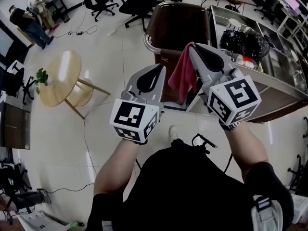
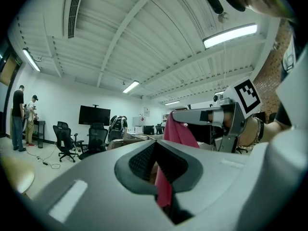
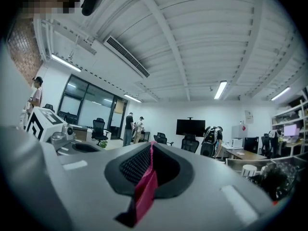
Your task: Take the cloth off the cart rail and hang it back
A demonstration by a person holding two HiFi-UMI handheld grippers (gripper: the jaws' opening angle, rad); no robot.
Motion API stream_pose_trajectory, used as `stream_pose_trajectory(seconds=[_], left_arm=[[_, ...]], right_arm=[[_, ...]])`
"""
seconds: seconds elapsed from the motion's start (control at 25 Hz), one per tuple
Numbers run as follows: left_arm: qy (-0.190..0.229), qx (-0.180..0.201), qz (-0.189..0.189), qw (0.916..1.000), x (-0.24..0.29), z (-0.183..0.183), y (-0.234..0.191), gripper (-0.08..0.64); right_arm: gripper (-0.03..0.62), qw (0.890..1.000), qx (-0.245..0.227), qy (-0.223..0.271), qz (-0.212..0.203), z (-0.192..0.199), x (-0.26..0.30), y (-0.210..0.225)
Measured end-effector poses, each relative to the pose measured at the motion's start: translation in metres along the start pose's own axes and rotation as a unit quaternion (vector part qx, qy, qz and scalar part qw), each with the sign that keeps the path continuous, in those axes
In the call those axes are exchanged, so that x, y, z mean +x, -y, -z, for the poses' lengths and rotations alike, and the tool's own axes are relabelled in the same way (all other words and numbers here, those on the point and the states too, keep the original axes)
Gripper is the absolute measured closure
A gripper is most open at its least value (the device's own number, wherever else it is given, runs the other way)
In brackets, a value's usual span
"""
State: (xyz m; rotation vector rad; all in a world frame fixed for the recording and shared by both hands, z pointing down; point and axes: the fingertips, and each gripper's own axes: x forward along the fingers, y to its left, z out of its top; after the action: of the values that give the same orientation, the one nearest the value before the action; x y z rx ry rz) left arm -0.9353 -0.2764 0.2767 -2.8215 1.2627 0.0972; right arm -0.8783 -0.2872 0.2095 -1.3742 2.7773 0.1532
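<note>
A pink-red cloth [image 1: 182, 76] hangs in the air in front of the brown cart [image 1: 178, 23], below its chrome rail [image 1: 179, 3]. My right gripper [image 1: 191, 46] is shut on the cloth's top edge, and a strip of cloth [image 3: 144, 191] shows pinched between its jaws [image 3: 151, 146]. To its left and slightly lower, my left gripper [image 1: 158, 69] is shut too. In the left gripper view the cloth [image 2: 179, 133] runs down from the right gripper into my left gripper [image 2: 155, 142]. Both grippers point level.
The cart's steel tray [image 1: 281, 73] on the right holds a black bag [image 1: 243, 42] and other items. A round wooden table [image 1: 60, 78] with a small plant [image 1: 42, 76] stands to the left. Office chairs [image 1: 139, 1] and people [image 1: 29, 25] are farther back.
</note>
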Motion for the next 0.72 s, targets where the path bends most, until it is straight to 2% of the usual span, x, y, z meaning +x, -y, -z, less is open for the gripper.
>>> stream_pose_trajectory(seconds=[0.36,0.72], left_arm=[[-0.002,0.001,0.006,1.0,0.061,0.008,-0.037,0.558],[-0.01,-0.009,0.005,0.9999,0.136,0.007,-0.087,0.558]], right_arm=[[0.581,1.0,0.006,-0.005,0.015,0.017,0.054,0.063],[0.581,0.999,0.025,-0.042,0.016,0.037,0.126,0.133]])
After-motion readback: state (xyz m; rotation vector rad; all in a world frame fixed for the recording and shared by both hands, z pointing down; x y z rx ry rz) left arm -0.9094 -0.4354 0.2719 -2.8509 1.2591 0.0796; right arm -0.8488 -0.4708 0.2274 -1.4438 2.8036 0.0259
